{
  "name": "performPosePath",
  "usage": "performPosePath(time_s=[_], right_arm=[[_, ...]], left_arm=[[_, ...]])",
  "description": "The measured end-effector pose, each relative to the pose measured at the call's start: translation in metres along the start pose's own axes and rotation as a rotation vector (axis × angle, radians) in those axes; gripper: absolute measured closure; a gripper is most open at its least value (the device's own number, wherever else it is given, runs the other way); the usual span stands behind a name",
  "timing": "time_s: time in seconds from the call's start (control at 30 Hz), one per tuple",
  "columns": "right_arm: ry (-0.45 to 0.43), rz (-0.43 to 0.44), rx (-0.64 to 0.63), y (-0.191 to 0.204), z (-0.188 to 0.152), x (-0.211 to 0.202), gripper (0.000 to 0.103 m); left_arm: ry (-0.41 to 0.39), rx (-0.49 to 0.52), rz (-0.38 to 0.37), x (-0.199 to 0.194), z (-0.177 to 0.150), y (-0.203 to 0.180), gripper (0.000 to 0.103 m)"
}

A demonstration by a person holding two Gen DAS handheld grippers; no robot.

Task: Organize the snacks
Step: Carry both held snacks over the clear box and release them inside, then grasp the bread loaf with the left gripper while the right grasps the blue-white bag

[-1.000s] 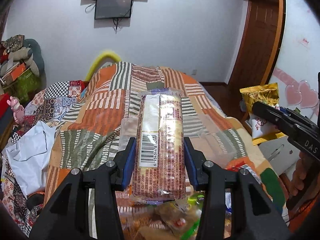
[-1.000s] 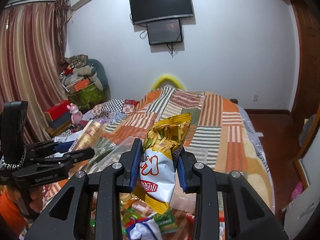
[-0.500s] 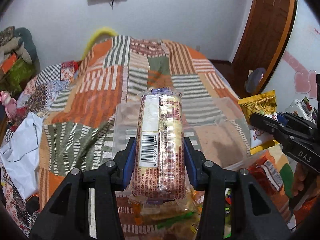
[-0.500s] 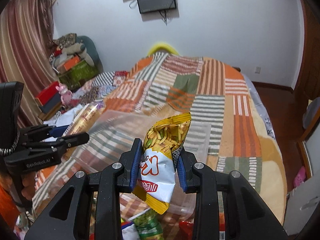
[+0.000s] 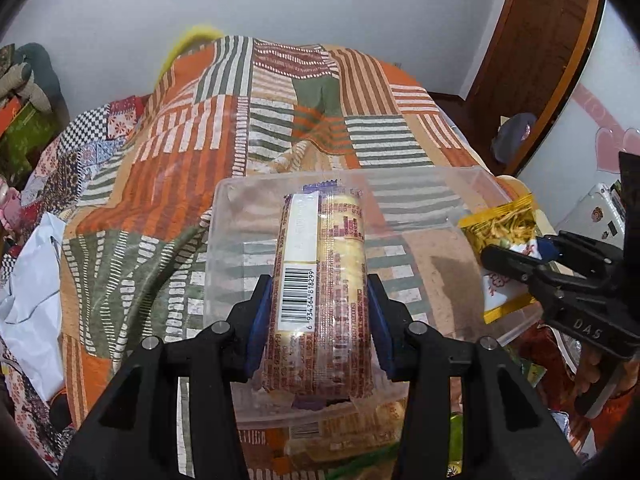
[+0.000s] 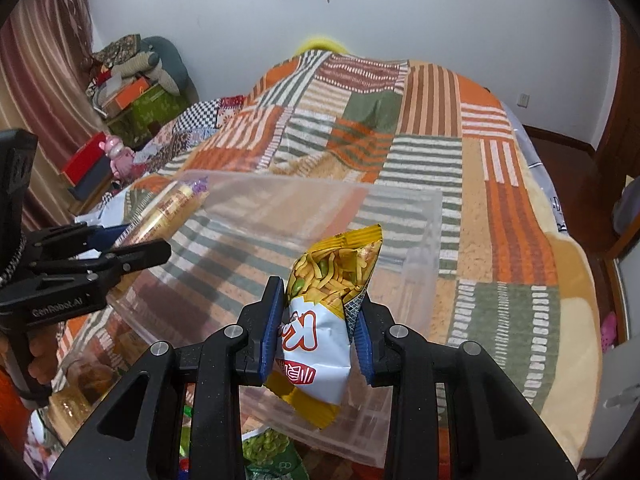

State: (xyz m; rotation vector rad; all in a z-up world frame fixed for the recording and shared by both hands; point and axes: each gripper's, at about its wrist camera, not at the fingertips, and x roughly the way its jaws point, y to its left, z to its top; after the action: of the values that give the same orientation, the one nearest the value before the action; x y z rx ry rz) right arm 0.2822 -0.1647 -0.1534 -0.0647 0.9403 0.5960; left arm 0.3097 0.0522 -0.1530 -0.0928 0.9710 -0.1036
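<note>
Both jaws pinched snacks: left gripper (image 5: pixel 318 316) held the biscuit roll (image 5: pixel 322 288), long axis toward twelve o'clock, over the clear bin (image 5: pixel 420 184); right gripper (image 6: pixel 318 320) clamped the chip bag (image 6: pixel 328 308), over it too.

White walls (image 6: pixel 440 20), patchwork bedspread (image 5: pixel 280 92), wooden door (image 5: pixel 532 60).

A long biscuit roll (image 5: pixel 320 292) and a yellow-white snack bag (image 6: pixel 320 320) hang above a clear bin (image 6: pixel 420 240).

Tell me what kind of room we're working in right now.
Most likely a bedroom in a home: a bed under a patchwork blanket, a curtain along one side, and a wooden door. The clear bin sits on the bed.
</note>
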Motion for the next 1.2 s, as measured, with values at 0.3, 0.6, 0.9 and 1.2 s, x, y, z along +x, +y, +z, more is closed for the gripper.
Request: performPosePath(time_s=[0.3,0.6,0.9,1.2], right_arm=[[-0.011,-0.005,-0.023,0.005,0.0,-0.014,0.068],[-0.083,0.005,-0.026,0.012,-0.007,-0.059,0.063],[-0.186,-0.001,-0.037,0.025,-0.025,-0.112,0.044],[-0.193,0.004,-0.049,0.032,-0.062,-0.134,0.041]], left_arm=[[-0.008,0.013,0.029,-0.014,-0.005,-0.008,0.058],[-0.092,0.039,0.032,-0.069,-0.017,-0.018,0.057],[-0.147,0.018,0.047,-0.117,-0.052,-0.017,0.045],[-0.144,-0.015,0.037,-0.14,-0.101,-0.017,0.035]])
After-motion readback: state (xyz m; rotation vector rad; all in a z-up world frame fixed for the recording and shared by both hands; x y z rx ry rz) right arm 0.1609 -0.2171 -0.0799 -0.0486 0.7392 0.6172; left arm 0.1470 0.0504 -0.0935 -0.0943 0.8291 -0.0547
